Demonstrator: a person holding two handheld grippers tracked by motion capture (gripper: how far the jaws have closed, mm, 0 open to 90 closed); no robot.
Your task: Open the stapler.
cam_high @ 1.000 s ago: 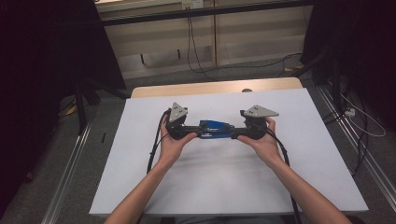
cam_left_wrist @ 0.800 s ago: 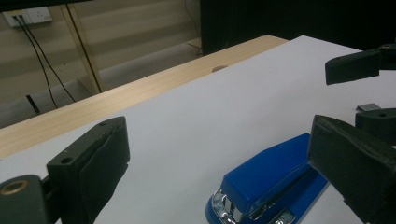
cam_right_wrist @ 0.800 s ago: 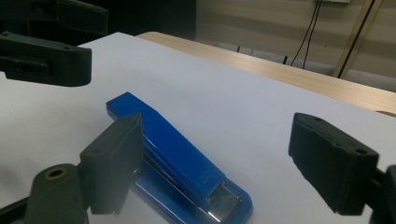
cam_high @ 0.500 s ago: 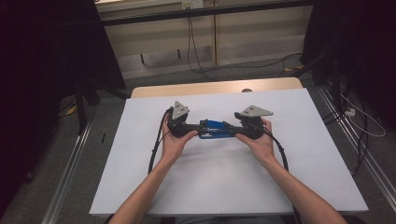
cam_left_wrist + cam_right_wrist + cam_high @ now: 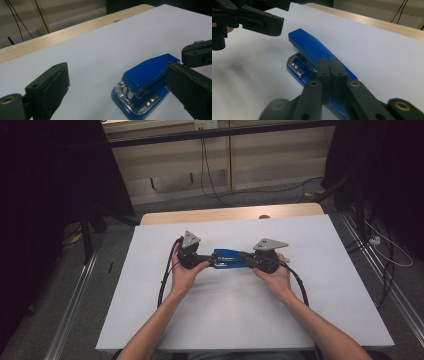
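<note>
High view — blue stapler (image 5: 227,259) mid-sheet, white sheet (image 5: 240,315) edges well apart.

A rectangular table (image 5: 350,285) carries everything — its top is covered by a smooth, plain white sheet, with a strip of light wood grain left bare along the far edge (image 5: 37,43). A small round hole (image 5: 264,217) sits in that wooden strip. Directly on the white surface, near the middle and a little toward the far side, lies a glossy blue plastic stapler (image 5: 229,259) with a shiny metal mouth — flat on its base, lengthwise across the table.
</note>
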